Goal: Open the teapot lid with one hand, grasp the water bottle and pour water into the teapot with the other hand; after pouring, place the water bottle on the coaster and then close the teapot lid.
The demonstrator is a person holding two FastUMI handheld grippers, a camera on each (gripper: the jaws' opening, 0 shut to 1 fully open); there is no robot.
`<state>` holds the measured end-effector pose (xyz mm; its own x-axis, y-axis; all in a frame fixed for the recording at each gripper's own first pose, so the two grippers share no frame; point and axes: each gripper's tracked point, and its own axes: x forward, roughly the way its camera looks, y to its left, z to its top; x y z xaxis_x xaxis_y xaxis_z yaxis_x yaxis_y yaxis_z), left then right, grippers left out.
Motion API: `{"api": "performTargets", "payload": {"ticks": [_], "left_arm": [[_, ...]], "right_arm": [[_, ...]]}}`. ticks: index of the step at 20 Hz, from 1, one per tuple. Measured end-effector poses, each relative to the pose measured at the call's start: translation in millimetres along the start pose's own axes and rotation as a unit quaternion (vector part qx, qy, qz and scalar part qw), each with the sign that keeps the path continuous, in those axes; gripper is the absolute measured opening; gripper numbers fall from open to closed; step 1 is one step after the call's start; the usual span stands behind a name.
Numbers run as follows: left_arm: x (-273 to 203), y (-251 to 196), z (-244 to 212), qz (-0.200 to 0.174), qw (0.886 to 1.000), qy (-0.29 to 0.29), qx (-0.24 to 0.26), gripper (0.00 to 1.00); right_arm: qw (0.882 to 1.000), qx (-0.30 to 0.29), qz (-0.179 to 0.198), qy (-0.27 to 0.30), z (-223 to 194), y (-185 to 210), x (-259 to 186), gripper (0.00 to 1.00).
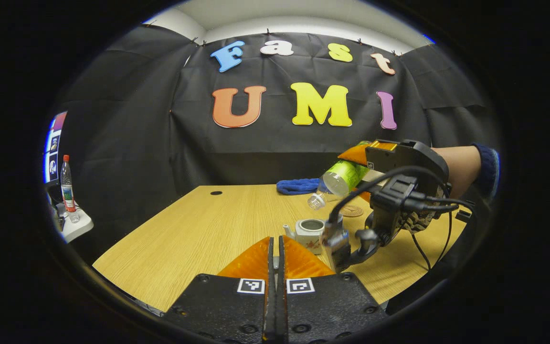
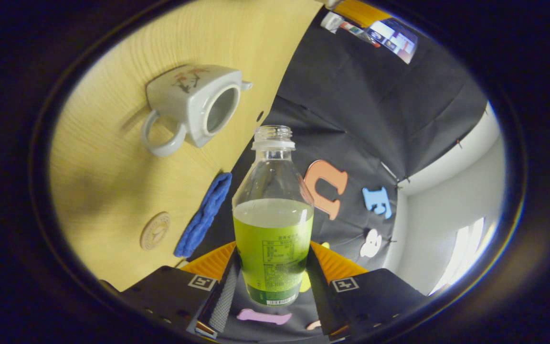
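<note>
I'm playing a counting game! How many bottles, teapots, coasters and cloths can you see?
Bottles: 2, the green-label bottle in the right tongs and the red-capped bottle off beside the table
Teapot: 1
Coaster: 1
Blue cloth: 1
Total: 5

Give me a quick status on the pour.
Right tool shut on bottle, uncapped, tilted toward teapot. Teapot lid off, mouth open. Left tool shut, nothing seen between its fingers. Coaster and cloth beyond, path open.
</note>
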<state>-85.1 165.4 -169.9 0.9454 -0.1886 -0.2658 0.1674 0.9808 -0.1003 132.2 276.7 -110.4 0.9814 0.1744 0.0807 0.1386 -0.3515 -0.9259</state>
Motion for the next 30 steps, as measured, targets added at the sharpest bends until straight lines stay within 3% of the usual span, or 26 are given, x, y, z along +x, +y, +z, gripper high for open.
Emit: {"api": "performTargets", "payload": {"ticks": [2, 5, 7, 8, 11, 13, 16, 19, 23, 24, 26, 28, 30], "left_arm": [[1, -2, 3, 0.001, 1.0, -0.001, 0.002, 0.03], [6, -4, 10, 0.004, 1.0, -0.005, 0.005, 0.03], [10, -8, 12, 0.003, 1.0, -0.006, 0.003, 0.03], [13, -10, 13, 0.002, 1.0, -0.005, 0.005, 0.02], [19, -16, 16, 0.001, 1.0, -0.004, 0.009, 0.03], [25, -22, 16, 0.001, 1.0, -0.002, 0.009, 0.03], [32, -28, 20, 0.001, 1.0, -0.002, 0.004, 0.03], [41, -35, 22, 0.002, 1.0, 0.004, -0.007, 0.03], [48, -46, 33, 0.001, 1.0, -0.01, -0.001, 0.03], [49, -49, 32, -0.001, 1.0, -0.01, -0.003, 0.03], [52, -56, 31, -0.006, 1.0, -0.009, -0.004, 0.03], [55, -60, 28, -0.008, 1.0, -0.007, -0.005, 0.03], [57, -61, 21, -0.007, 1.0, 0.0, -0.007, 0.03]], "right_arm": [[0.997, 0.076, 0.022, -0.003, -3, 11, -1, 0.72], [0.979, 0.187, 0.076, -0.001, -8, 36, 0, 0.72], [0.961, 0.253, 0.107, 0.008, -12, 50, -1, 0.76], [0.952, 0.283, 0.117, 0.01, -12, 52, -5, 0.72], [0.916, 0.378, 0.136, 0.014, -19, 56, -4, 0.75], [0.883, 0.446, 0.145, 0.022, -27, 56, 2, 0.75], [0.824, 0.545, 0.153, 0.032, -38, 52, 12, 0.72], [0.762, 0.627, 0.154, 0.049, -56, 50, 29, 0.75], [0.65, 0.737, 0.168, 0.069, -74, 59, 53, 0.72], [0.631, 0.754, 0.166, 0.078, -80, 63, 59, 0.75], [0.607, 0.772, 0.164, 0.092, -90, 76, 72, 0.72], [0.576, 0.791, 0.183, 0.099, -83, 93, 80, 0.72], [0.556, 0.803, 0.188, 0.1, -81, 102, 87, 0.72]]}}
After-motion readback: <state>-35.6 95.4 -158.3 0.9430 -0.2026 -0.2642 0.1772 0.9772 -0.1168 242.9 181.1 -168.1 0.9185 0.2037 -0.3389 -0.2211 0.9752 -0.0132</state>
